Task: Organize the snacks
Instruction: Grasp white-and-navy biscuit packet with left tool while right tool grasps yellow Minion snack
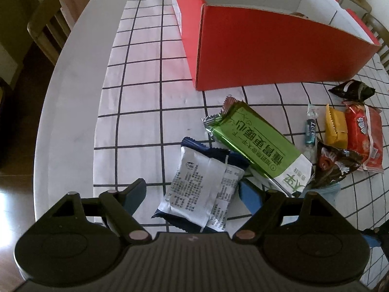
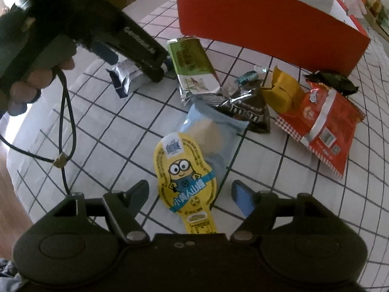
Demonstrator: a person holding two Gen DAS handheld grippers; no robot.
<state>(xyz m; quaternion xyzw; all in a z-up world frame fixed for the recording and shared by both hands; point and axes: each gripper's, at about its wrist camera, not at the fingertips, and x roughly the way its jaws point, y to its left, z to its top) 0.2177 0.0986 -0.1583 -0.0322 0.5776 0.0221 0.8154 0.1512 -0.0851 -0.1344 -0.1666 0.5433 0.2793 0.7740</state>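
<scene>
Hand-held gripper (image 1: 192,194) astride white packet (image 1: 199,194), unclamped.

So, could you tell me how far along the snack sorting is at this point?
Barely started. Nothing can be confirmed as packed, since the red box's inside is mostly hidden. In hand: the open left gripper straddles the white-and-navy packet, and the open right gripper straddles the yellow cartoon packet; neither grips. Left on the cloth: the green packet, yellow packet, red bag and the small dark ones.

Red box (image 1: 267,48); white cloth (image 1: 136,121) with black grid; green wafer pack (image 1: 257,143); yellow-and-blue cartoon pouch (image 2: 187,170).
</scene>
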